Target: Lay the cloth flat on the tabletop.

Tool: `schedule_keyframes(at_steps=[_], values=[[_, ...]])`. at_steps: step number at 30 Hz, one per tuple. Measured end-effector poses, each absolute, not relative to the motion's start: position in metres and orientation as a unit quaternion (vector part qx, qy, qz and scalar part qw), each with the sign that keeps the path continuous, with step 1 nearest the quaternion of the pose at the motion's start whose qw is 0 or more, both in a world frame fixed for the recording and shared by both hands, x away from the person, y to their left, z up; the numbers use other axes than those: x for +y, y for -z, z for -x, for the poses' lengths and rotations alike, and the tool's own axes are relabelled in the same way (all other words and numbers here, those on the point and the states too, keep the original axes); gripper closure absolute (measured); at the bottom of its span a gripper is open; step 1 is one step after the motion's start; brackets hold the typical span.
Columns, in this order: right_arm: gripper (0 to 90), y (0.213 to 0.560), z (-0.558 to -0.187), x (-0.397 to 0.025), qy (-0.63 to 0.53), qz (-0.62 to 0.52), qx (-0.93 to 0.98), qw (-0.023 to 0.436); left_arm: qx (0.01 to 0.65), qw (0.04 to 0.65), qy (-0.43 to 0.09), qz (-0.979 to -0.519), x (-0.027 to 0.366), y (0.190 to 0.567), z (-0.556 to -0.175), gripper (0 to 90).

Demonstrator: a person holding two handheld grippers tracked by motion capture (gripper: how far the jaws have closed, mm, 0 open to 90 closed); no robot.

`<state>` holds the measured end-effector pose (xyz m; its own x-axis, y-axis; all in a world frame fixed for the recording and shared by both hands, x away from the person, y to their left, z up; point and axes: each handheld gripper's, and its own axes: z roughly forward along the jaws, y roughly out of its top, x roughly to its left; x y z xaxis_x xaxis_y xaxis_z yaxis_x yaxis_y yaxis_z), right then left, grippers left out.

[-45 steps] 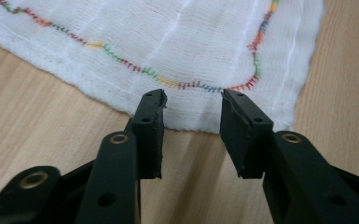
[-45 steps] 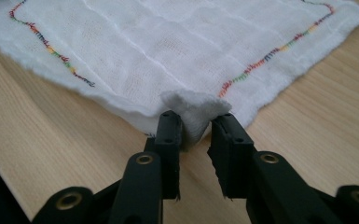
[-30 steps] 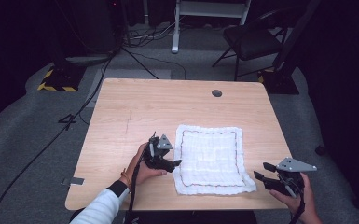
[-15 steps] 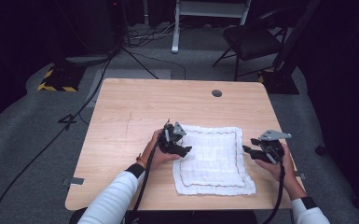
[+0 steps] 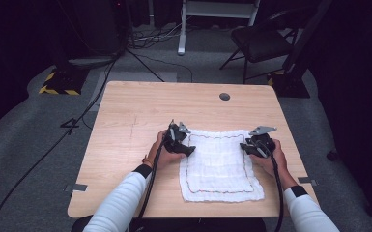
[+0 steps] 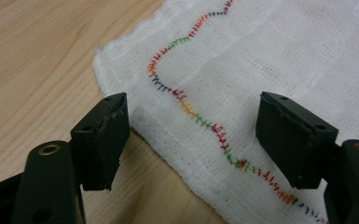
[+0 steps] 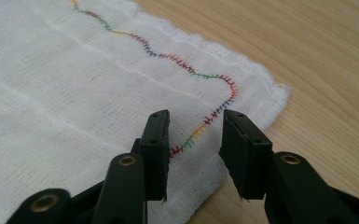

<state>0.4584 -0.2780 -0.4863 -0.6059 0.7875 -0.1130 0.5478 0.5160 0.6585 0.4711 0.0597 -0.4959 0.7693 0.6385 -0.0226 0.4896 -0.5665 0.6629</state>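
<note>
Wooden and pale, one table point(image 5: 135, 121) carries everything in the high view, with a single small dark round cap point(image 5: 224, 96) set into it near the far edge. On its near right part lies one white cloth point(image 5: 220, 164), spread flat, roughly square and finely woven, with soft frayed edges. A wavy line of many-coloured stitching runs round it a little way in from the border.

Two hands in white sleeves come in from the near side, each holding a tool. The left gripper point(image 5: 186, 145) sits at the cloth's far left corner; in the left gripper view point(image 6: 193, 135) its jaws stand wide apart, one over bare wood just beside the cloth's edge, the other over the cloth, with the stitched line running between them. The right gripper point(image 5: 247, 147) is at the far right corner; in the right gripper view point(image 7: 195, 140) its jaws are parted by a narrow gap, poised over the stitching close to that corner. Whether either tool's jaws touch the fabric cannot be told.
</note>
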Motion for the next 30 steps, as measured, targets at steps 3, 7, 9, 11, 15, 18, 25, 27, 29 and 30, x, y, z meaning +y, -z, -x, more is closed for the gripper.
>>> schedule_keyframes(at_steps=[3, 7, 9, 11, 15, 18, 25, 27, 29, 30], values=[[59.3, 0.487, -0.468, -0.278, -0.296, -0.406, 0.84, 0.205, 0.32, 0.332, -0.121, -0.879, 0.062, 0.495, -0.474, 25.8], [56.8, 0.487, -0.482, -0.276, -0.295, -0.42, 0.833, 0.204, 0.33, 0.33, -0.124, -0.876, 0.066, 0.495, -0.48, 25.8], [56.5, 0.488, -0.488, -0.273, -0.294, -0.416, 0.834, 0.211, 0.339, 0.33, -0.121, -0.873, 0.068, 0.495, -0.485, 25.8], [55.5, 0.486, -0.496, -0.271, -0.289, -0.422, 0.833, 0.208, 0.349, 0.329, -0.121, -0.869, 0.07, 0.495, -0.492, 25.8], [53.6, 0.486, -0.506, -0.264, -0.28, -0.421, 0.835, 0.219, 0.357, 0.32, -0.131, -0.868, 0.07, 0.494, -0.499, 25.8], [51.3, 0.486, -0.511, -0.26, -0.274, -0.414, 0.838, 0.228, 0.361, 0.316, -0.14, -0.866, 0.072, 0.492, -0.5, 25.1], [43.2, 0.473, -0.489, -0.259, -0.31, -0.394, 0.834, 0.23, 0.347, 0.354, -0.145, -0.856, 0.105, 0.477, -0.481, 23.5], [40.8, 0.467, -0.477, -0.259, -0.32, -0.378, 0.84, 0.222, 0.341, 0.347, -0.147, -0.862, 0.116, 0.474, -0.472, 23.2], [38.9, 0.463, -0.463, -0.259, -0.33, -0.363, 0.843, 0.22, 0.33, 0.346, -0.15, -0.865, 0.126, 0.473, -0.461, 21.9], [37.5, 0.462, -0.456, -0.26, -0.333, -0.357, 0.846, 0.215, 0.327, 0.343, -0.15, -0.868, 0.13, 0.473, -0.455, 21.7]])
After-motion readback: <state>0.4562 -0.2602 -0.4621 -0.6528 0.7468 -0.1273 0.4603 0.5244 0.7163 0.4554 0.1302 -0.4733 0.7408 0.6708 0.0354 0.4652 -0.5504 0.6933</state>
